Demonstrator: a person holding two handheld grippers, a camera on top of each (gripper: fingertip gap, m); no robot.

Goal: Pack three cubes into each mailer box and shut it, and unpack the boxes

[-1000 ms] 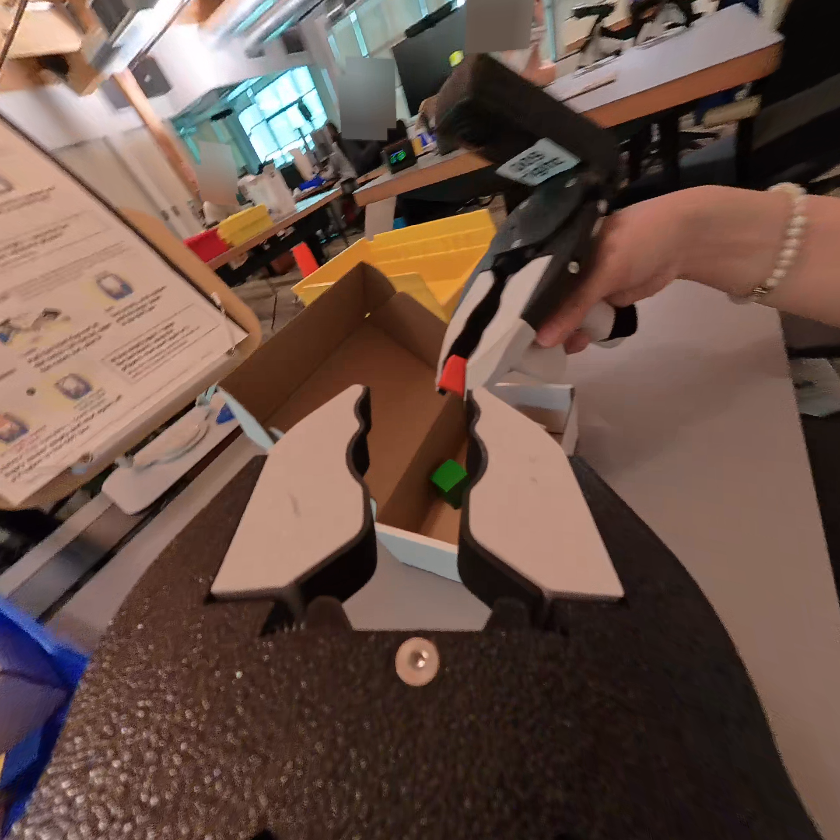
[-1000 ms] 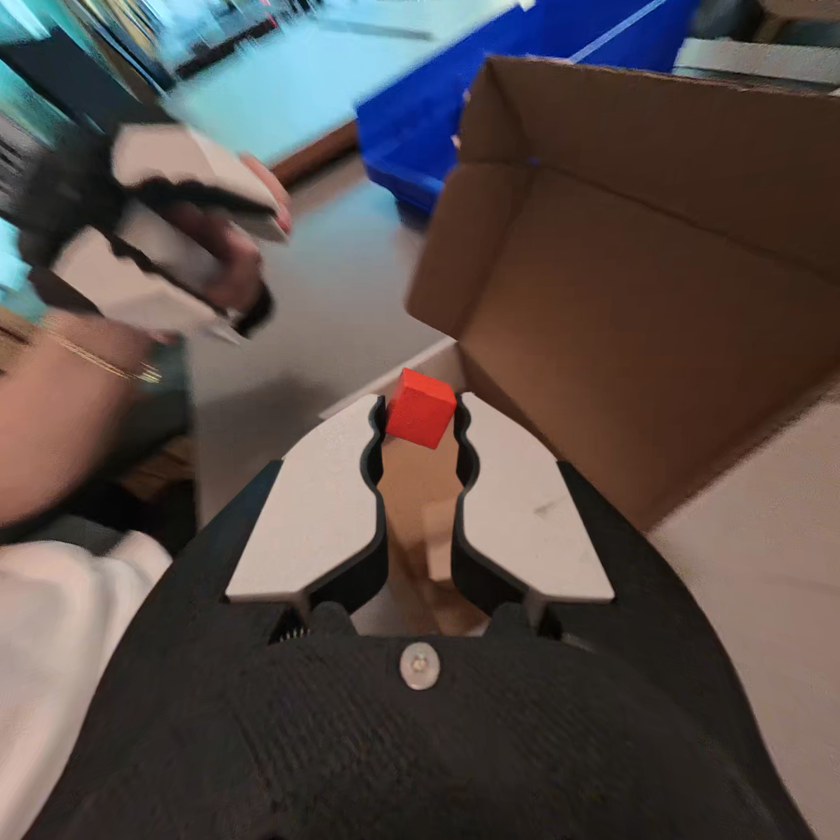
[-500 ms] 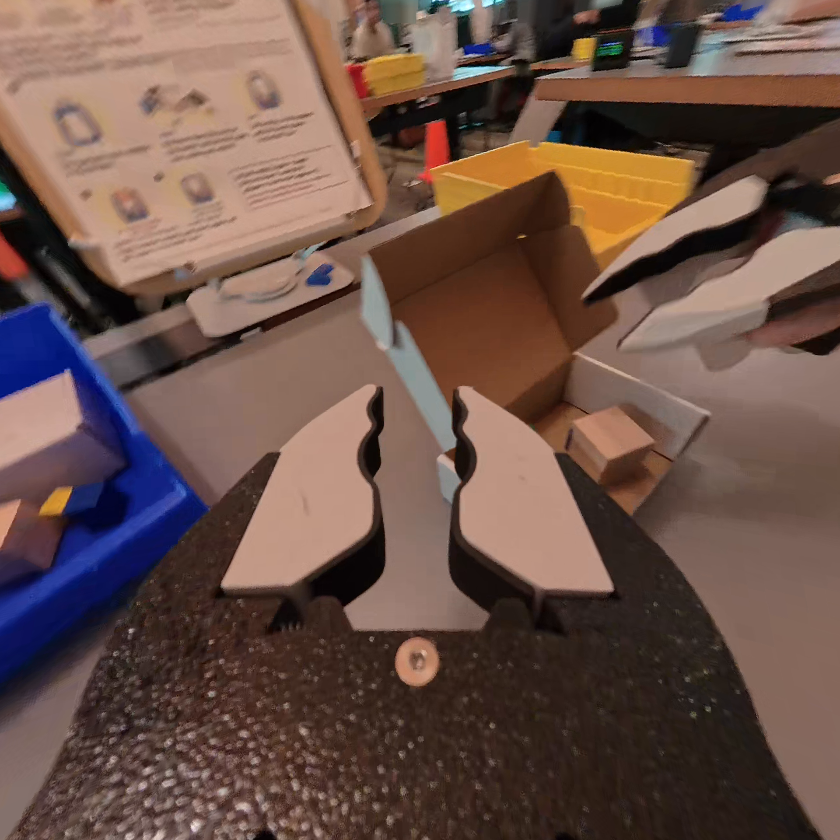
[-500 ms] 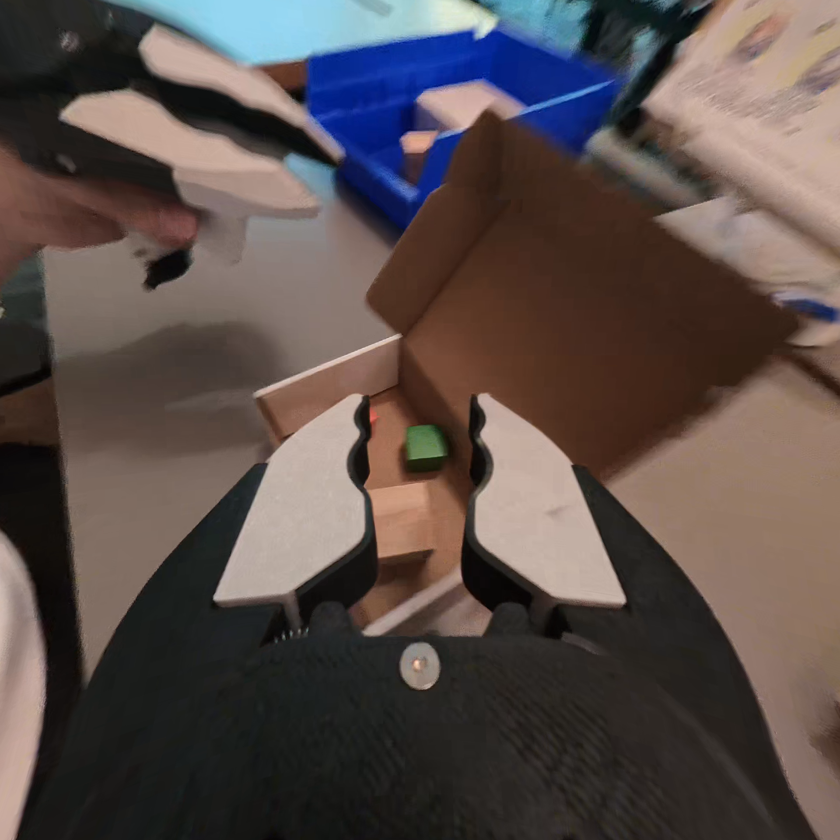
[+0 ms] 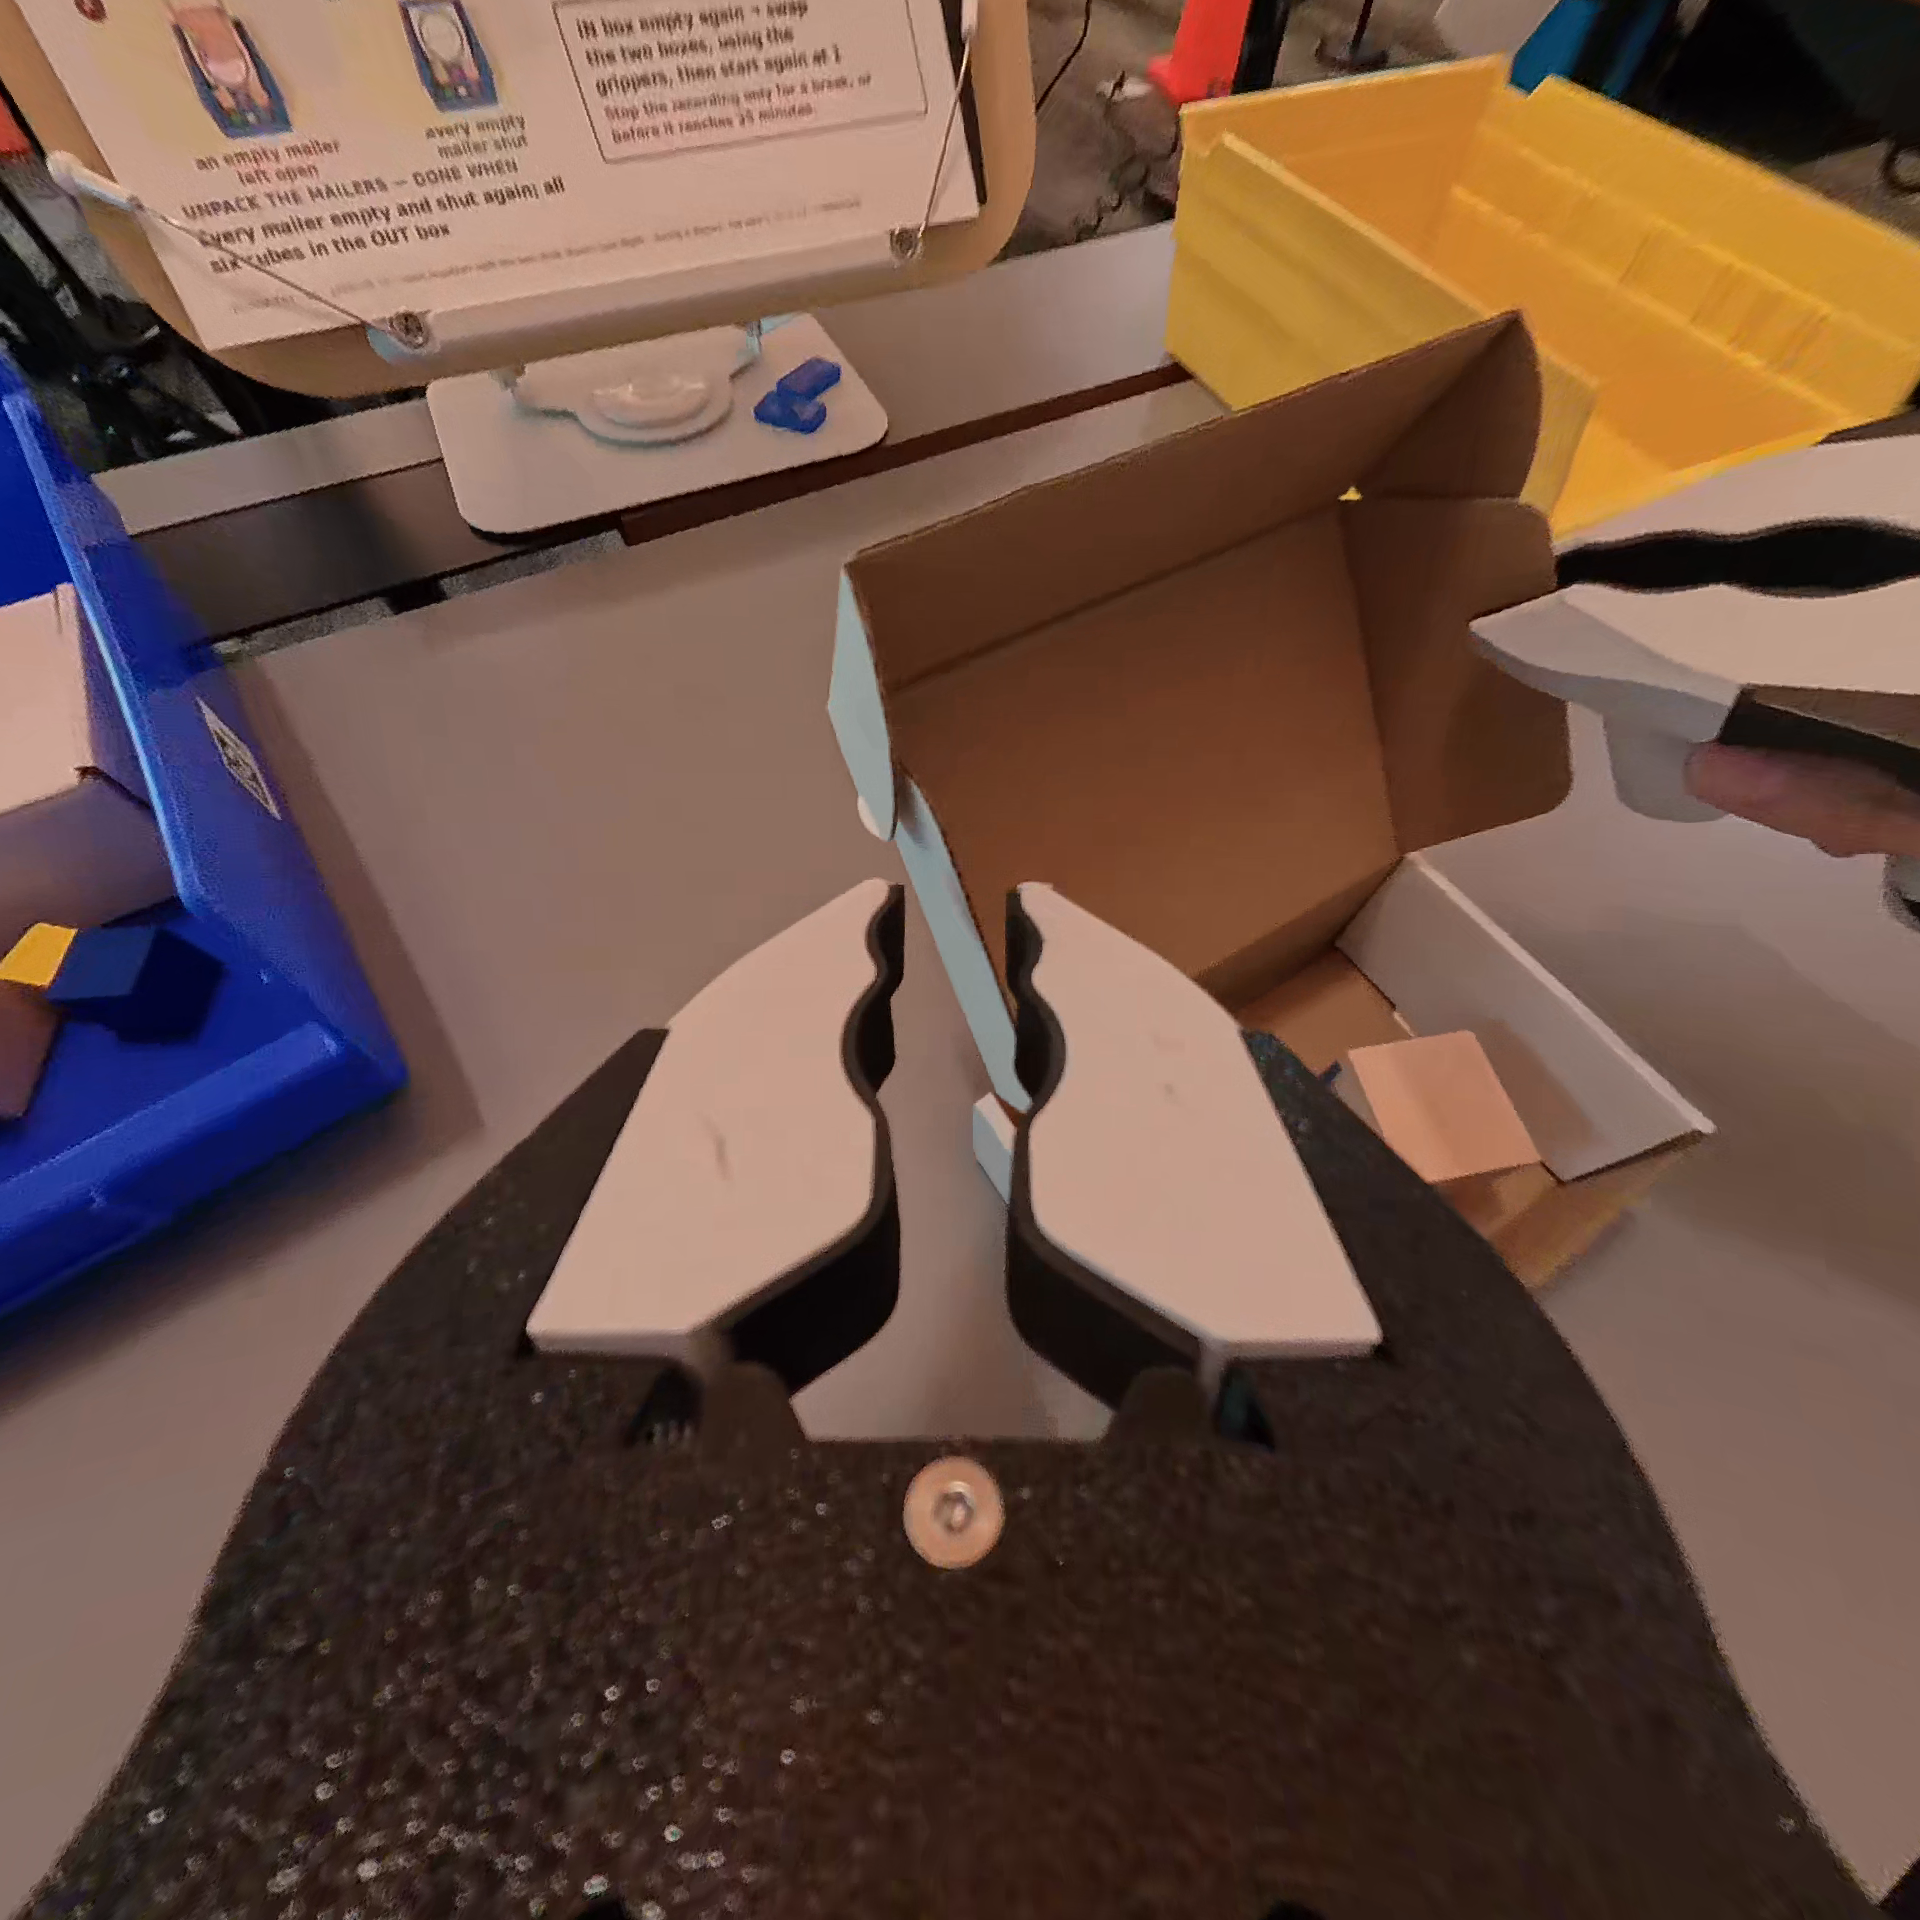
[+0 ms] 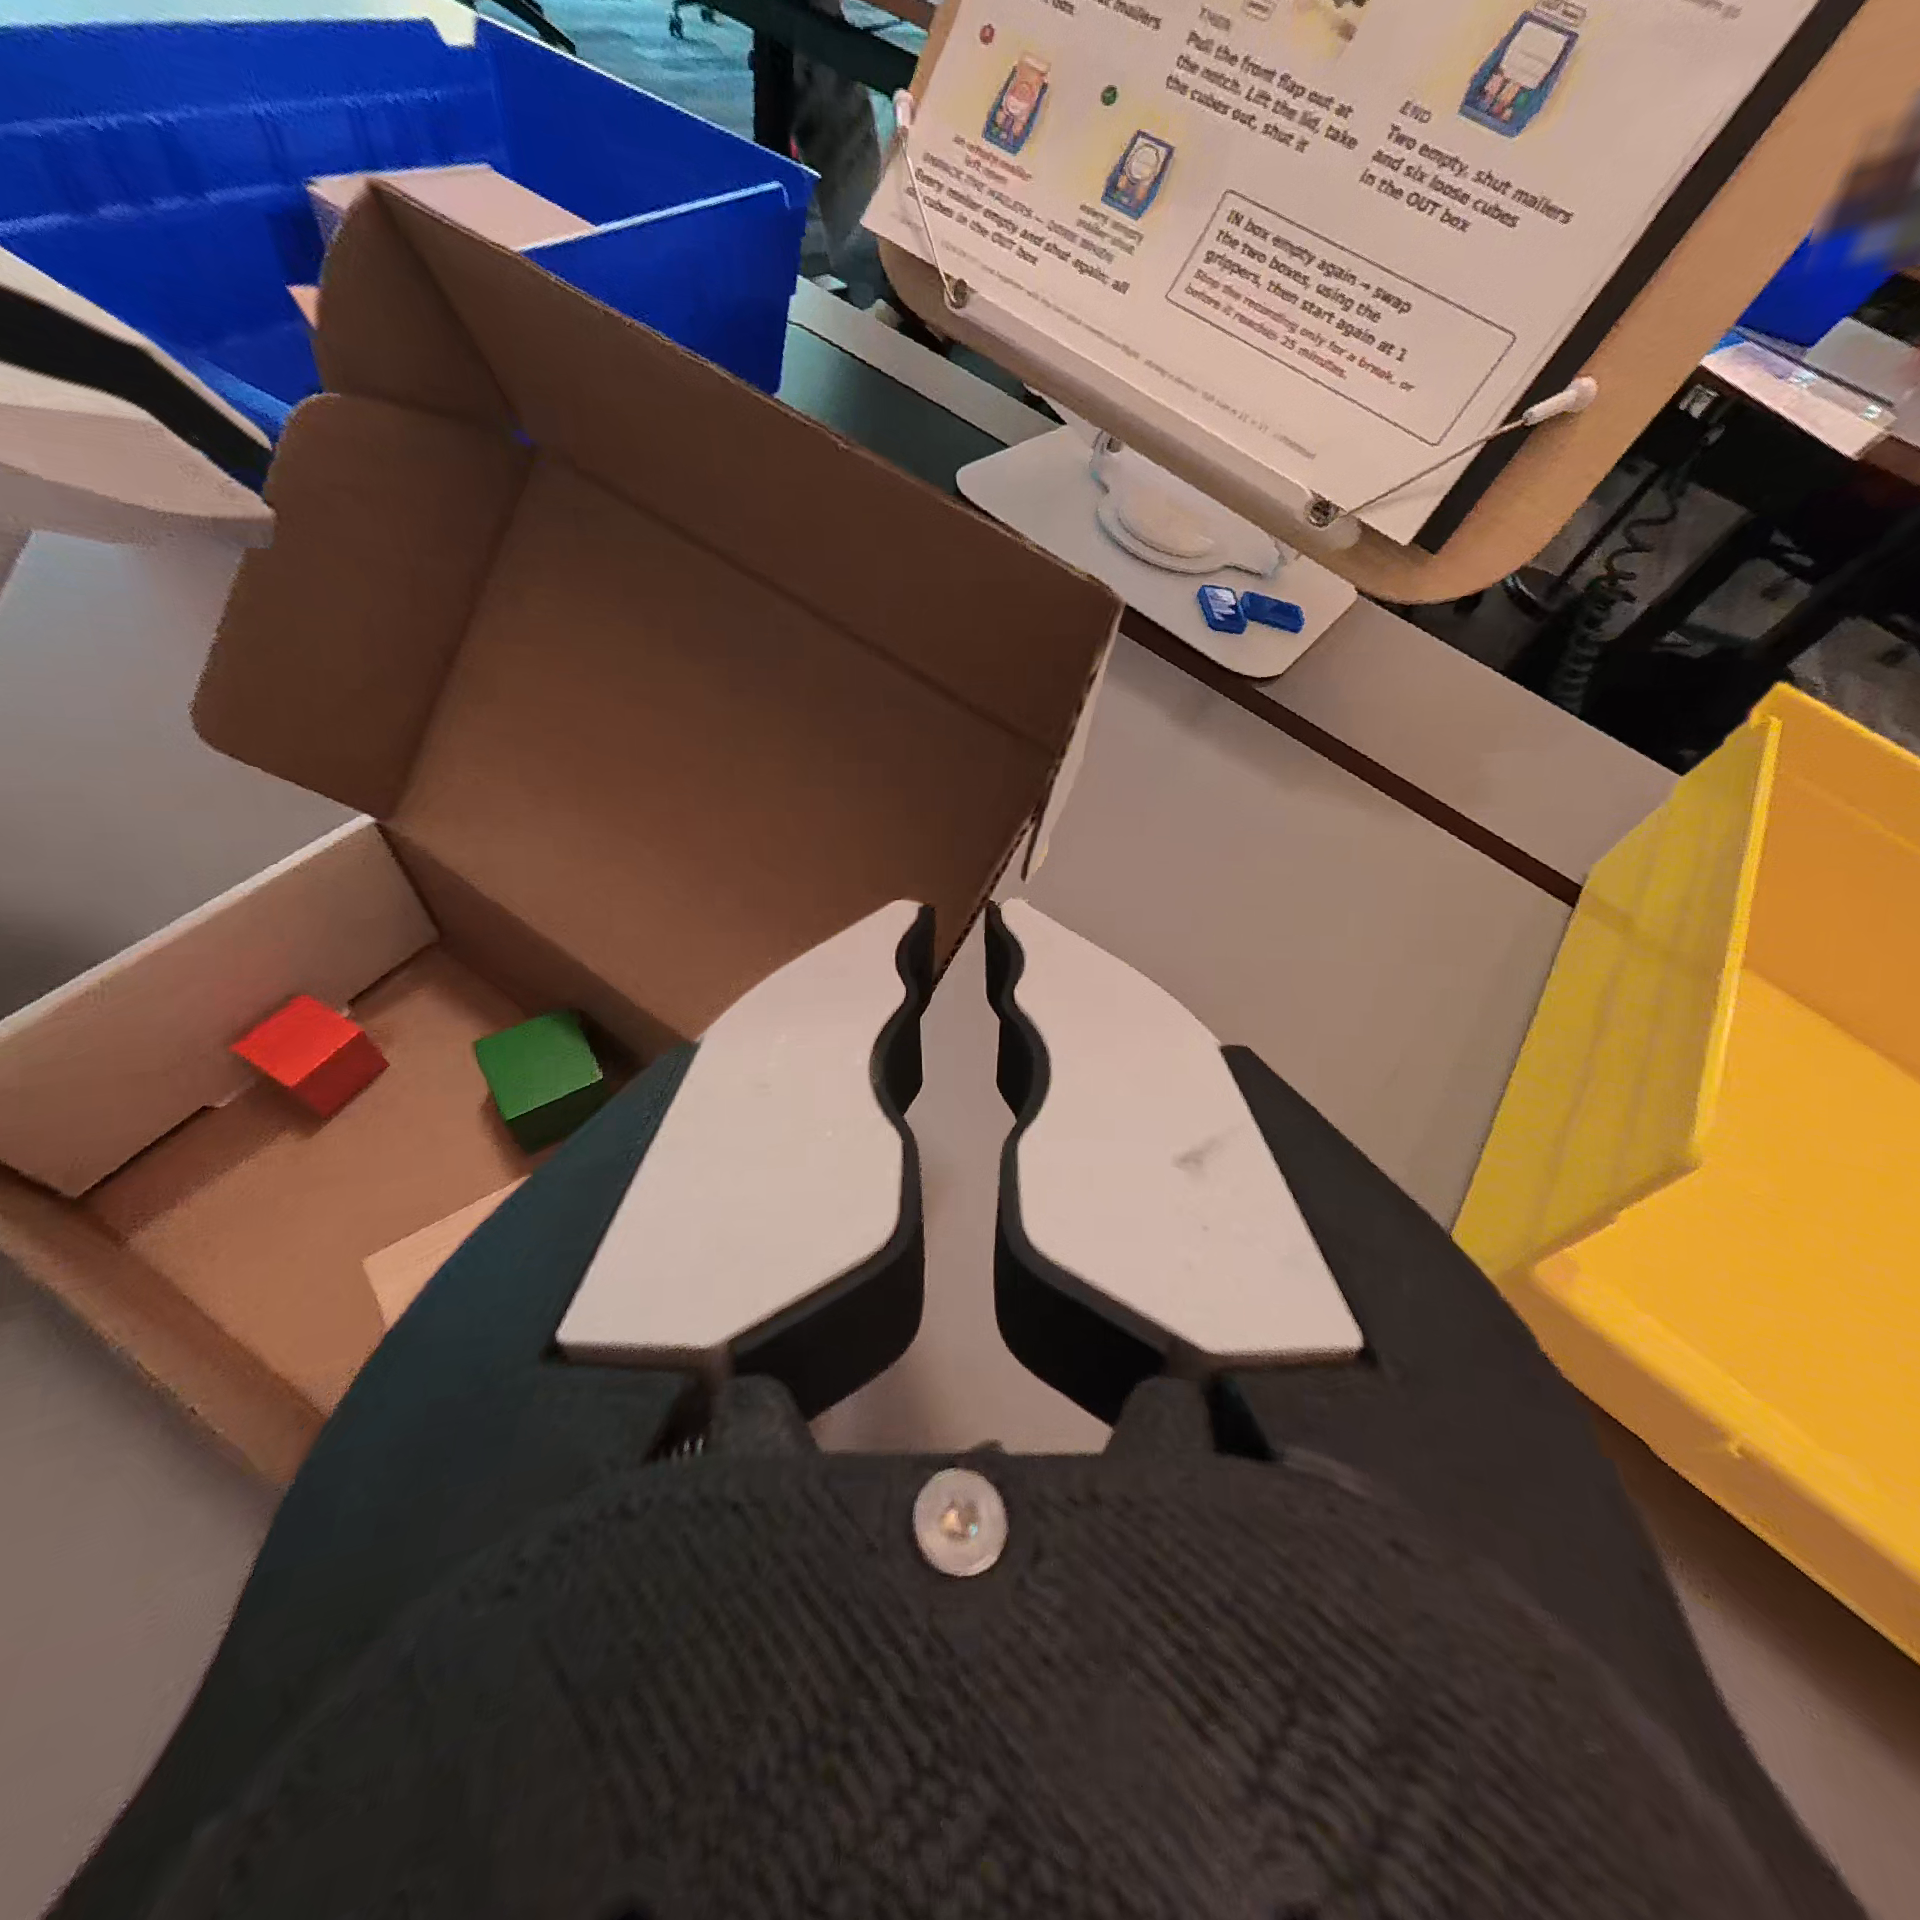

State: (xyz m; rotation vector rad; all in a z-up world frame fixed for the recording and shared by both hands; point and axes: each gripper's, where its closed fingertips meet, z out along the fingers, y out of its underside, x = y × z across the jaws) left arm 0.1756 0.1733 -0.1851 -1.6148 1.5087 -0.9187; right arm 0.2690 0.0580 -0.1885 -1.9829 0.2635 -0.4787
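Observation:
The open mailer box (image 6: 260, 1226) stands on the table with its lid (image 6: 675, 675) upright. A red cube (image 6: 312, 1049), a green cube (image 6: 540, 1070) and a plain wooden cube (image 6: 436, 1262) lie inside; my gripper partly hides the wooden one, which also shows in the left wrist view (image 5: 1439, 1107). My right gripper (image 6: 956, 920) is empty, its jaws a narrow gap apart, tips at the lid's right edge. My left gripper (image 5: 958, 899) is open and empty, with the white left edge of the box (image 5: 956, 997) running between its fingers.
A blue bin (image 5: 208, 831) at the left holds another box and loose yellow and blue cubes. A yellow bin (image 6: 1766, 1091) sits at the right. An instruction board on a stand (image 6: 1247, 208) is behind the box. A hand holds the right gripper (image 5: 1683, 603). Spacing between my two grippers at the tips: around 15 cm.
My right gripper let go of the red cube, which now lies in the box. Both grippers drew back to the box's sides; the right jaws opened, then narrowed.

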